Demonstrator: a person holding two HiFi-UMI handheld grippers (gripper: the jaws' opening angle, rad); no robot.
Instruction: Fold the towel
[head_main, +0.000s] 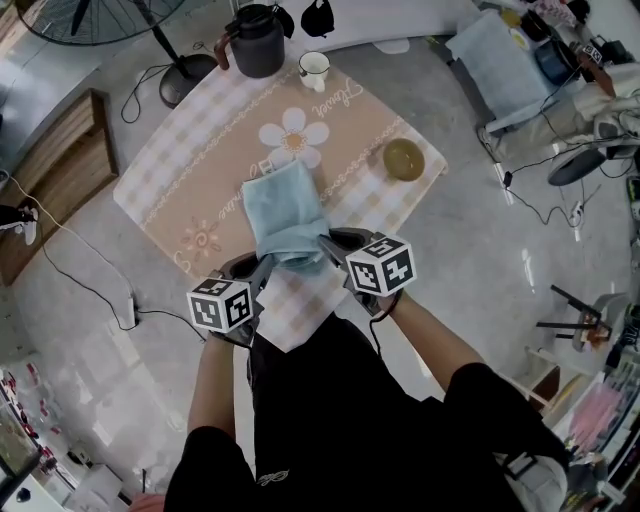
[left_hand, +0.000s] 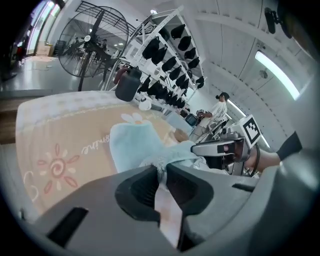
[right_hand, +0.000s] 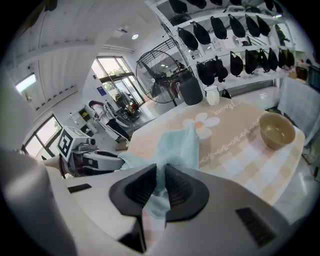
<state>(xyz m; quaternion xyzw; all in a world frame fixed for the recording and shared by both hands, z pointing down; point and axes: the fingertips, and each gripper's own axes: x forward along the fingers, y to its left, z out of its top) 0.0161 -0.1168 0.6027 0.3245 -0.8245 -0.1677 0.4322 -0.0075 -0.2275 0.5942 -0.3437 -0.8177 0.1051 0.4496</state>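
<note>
A light blue towel lies on the checked tablecloth, its near edge lifted off the table. My left gripper is shut on the towel's near left corner. My right gripper is shut on the near right corner. Both grippers hover side by side at the table's near corner, with the far part of the towel still resting flat on the cloth. In the right gripper view the towel rises from the cloth into the jaws.
A tan bowl sits right of the towel. A white mug and a dark kettle stand at the table's far end. A standing fan is beyond the table, with cables on the floor.
</note>
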